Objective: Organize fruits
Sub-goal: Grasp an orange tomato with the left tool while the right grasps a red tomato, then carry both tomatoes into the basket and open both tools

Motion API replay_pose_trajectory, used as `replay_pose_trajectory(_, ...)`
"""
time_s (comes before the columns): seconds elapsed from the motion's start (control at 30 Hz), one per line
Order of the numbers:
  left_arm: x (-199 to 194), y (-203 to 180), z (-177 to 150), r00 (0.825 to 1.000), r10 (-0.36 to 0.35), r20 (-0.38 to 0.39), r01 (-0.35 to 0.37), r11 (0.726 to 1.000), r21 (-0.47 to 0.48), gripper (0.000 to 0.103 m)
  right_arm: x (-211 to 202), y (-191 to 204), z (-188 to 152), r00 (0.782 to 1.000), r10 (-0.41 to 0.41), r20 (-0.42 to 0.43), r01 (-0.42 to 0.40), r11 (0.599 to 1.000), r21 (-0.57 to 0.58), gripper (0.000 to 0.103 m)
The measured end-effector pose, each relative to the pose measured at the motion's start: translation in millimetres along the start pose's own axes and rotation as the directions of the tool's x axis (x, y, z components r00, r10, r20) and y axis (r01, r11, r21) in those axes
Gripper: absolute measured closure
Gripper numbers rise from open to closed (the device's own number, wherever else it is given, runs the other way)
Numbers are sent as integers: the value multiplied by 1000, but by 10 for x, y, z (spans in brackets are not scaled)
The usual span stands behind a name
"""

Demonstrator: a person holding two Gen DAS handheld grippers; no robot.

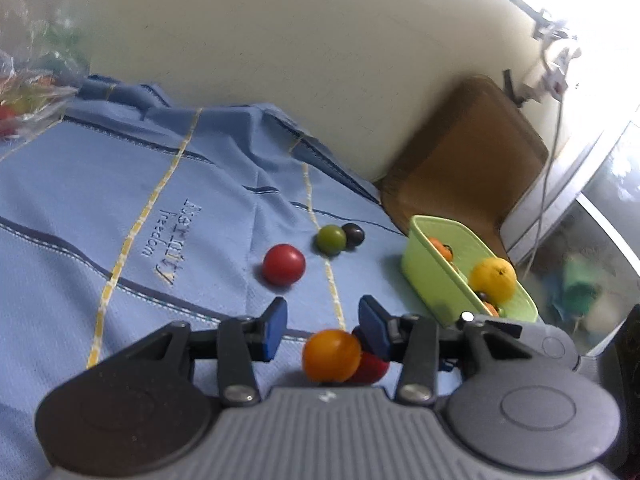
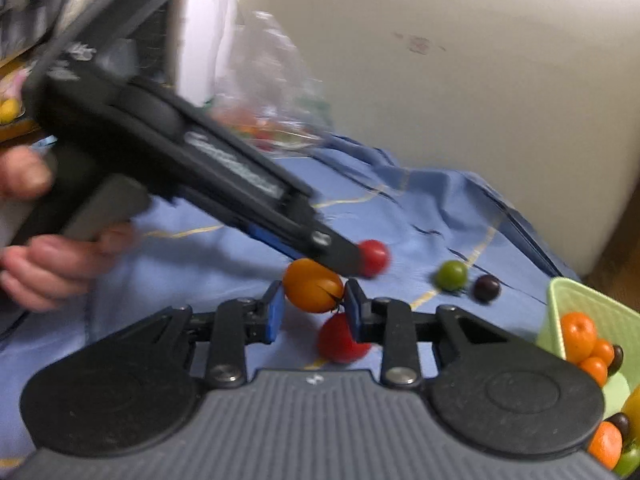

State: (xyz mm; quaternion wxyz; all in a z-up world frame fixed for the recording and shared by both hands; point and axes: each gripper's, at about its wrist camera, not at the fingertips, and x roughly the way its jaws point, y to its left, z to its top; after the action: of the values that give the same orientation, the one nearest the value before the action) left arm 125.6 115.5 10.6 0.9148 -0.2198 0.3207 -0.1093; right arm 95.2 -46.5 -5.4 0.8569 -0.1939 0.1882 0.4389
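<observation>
- Far left, clear bag (image 1: 24, 92) of coloured pieces: too blurred and crumpled to count or name.
- Smeared with blur in the right wrist view: a hand (image 2: 48, 268) around the left hand-held gripper (image 1: 323, 308). Jaws stood apart, clamped on nothing.
- Red fruit (image 1: 283, 265) lay loose on the blue cloth (image 1: 120, 184); partly covered by that gripper's tip in the right wrist view.
- Centre: orange fruit (image 2: 313, 285) sat low over the cloth, between the pads of the right hand-held gripper (image 2: 314, 296). By the look of it, pressed on both sides and so gripped.
- Judged small, light, smooth and round: likely to roll or squirt out. Best taken across the widest part, gently. Dark line on its skin: split or stem, impossible to tell.
- Second red fruit (image 2: 340, 344) just beneath, half hidden behind the right finger.
- Further right, green fruit (image 1: 331, 240) and dark fruit (image 1: 353, 235), touching.
- Far right, green basket (image 1: 436, 280) already part filled; cut off at the frame edge, lower layers hidden.
</observation>
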Motion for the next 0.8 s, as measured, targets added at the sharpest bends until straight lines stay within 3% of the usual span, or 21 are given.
replay_pose_trajectory(0.07, 0, -9, -18, 1000, -16, -11, 16, 1000, -7, 61, -41, 32, -31, 1000, -11, 10, 12, 1000, -16, 65)
replay_pose_trajectory(0.13, 27, -30, -47, 1000, -9, -23, 9, 1000, -1, 61, -41, -15, -41, 1000, -23, 10, 23, 1000, 14, 51)
replay_pose_trajectory(0.17, 26, -57, -67, 1000, 11, -16, -11, 1000, 20, 61, -38, -46, -42, 999, -34, 3, 34, 999, 33, 49)
replay_pose_trajectory(0.43, 2, -50, -147, 997, 70, -22, -69, 997, 29, 61, -7, -254, -102, 995, -88, -56, 96, 985, 147, 46)
replay_pose_trajectory(0.5, -15, -71, -211, 995, 100, -13, -99, 994, 51, 66, 25, -290, -124, 993, -85, -87, 99, 981, 169, 46)
replay_pose_trajectory(0.6, -25, -162, -278, 990, 144, 5, -144, 984, 105, 73, 27, -310, -147, 991, -84, -103, 102, 977, 189, 54)
replay_pose_trajectory(0.63, -27, -186, -290, 989, 148, 5, -148, 983, 111, 73, 17, -298, -148, 990, -99, -99, 116, 977, 182, 69)
replay_pose_trajectory(0.67, -28, -202, -295, 988, 156, 6, -156, 981, 116, 73, 0, -285, -146, 989, -116, -93, 131, 977, 169, 72)
replay_pose_trajectory(0.8, -60, -248, -266, 995, 94, -15, -92, 993, 77, 74, -121, -218, -187, 991, -120, -61, 128, 978, 165, 72)
